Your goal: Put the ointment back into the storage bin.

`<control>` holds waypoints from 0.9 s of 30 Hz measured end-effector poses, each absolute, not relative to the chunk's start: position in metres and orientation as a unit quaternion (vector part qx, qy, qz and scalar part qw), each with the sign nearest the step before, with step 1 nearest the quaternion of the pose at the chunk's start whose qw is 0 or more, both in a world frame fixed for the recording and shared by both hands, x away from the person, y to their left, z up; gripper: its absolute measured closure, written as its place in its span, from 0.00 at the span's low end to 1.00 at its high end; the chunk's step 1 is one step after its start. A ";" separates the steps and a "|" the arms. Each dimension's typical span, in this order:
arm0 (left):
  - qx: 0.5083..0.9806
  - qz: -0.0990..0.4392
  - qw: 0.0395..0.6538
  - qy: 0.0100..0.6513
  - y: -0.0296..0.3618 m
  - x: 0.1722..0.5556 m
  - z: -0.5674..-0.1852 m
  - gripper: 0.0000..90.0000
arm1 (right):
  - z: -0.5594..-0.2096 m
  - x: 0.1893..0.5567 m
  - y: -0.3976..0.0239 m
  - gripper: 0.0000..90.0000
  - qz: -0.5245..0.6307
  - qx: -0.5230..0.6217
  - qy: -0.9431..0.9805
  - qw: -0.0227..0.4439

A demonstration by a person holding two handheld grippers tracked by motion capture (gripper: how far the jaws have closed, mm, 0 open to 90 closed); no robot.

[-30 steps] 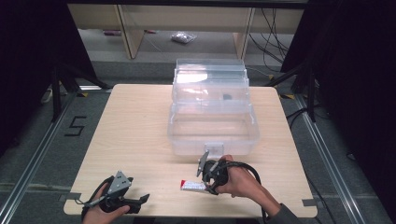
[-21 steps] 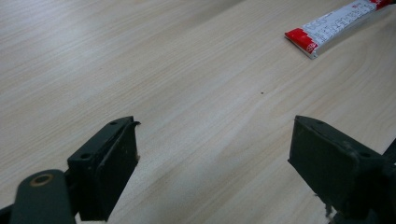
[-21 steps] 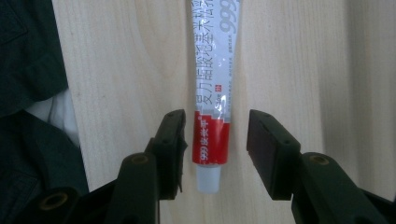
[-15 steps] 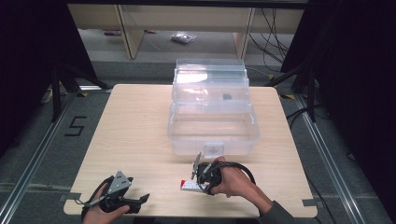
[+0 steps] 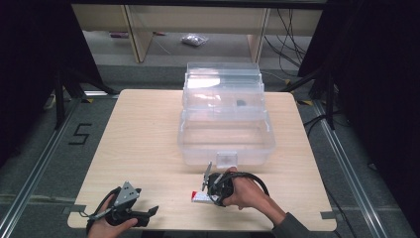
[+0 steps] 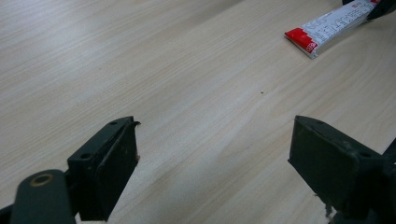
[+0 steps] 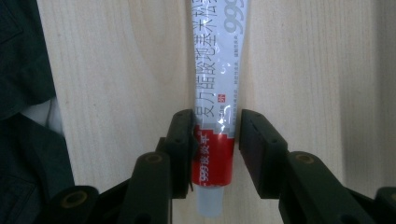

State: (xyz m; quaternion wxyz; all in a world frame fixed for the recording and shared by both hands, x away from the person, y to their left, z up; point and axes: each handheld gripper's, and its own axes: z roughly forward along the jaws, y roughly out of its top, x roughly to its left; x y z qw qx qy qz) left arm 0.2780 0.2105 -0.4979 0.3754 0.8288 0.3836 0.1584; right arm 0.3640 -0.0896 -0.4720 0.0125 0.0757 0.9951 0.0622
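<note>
Two grippers worked low over the near edge of the desk (image 5: pixel 148 134). The right gripper (image 5: pixel 210 191), at about five o'clock from the desk's middle in the high view, pointed toward nine o'clock at a red-and-white tube (image 7: pixel 215 93) lying flat on the wood. In the right gripper view its fingers (image 7: pixel 183 140) had just been closing, with the tube's red end between them; the left finger touched the tube's edge, while a thin gap seemed to remain at the right one, so a firm grip could not be told. The tube's pale cap pointed back toward the gripper's body. The left gripper (image 5: pixel 148 212) sat at about seven o'clock, well apart from the tube, its fingers (image 6: pixel 109 161) spread wide over bare wood, nothing between them. In its own view the tube (image 6: pixel 327 28) lay at one o'clock. A clear plastic box (image 5: pixel 225 129) with its lid up stood at twelve o'clock from the right gripper, nearby.
</note>
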 end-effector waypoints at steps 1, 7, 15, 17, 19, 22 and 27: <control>0.828 0.159 0.375 0.384 0.210 0.278 -0.498 0.17 | -0.474 0.366 -0.089 0.74 0.074 0.057 0.996 0.016; 0.827 0.159 0.376 0.386 0.210 0.278 -0.498 0.17 | -0.477 0.365 -0.087 0.78 0.065 0.054 0.996 0.022; 0.829 0.157 0.375 0.384 0.210 0.278 -0.498 0.17 | -0.470 0.364 -0.089 0.79 0.072 0.058 0.995 0.025; 0.829 0.159 0.375 0.383 0.210 0.278 -0.498 0.17 | -0.466 0.362 -0.090 0.79 0.068 0.071 0.995 0.028; 0.828 0.158 0.376 0.385 0.210 0.278 -0.498 0.17 | -0.465 0.363 -0.091 0.79 0.070 0.069 0.995 0.030; 0.826 0.160 0.377 0.387 0.210 0.278 -0.498 0.17 | -0.458 0.365 -0.095 0.79 0.072 0.077 0.994 0.033; 0.829 0.158 0.376 0.383 0.210 0.278 -0.498 0.17 | -0.451 0.369 -0.101 0.79 0.077 0.072 0.994 0.030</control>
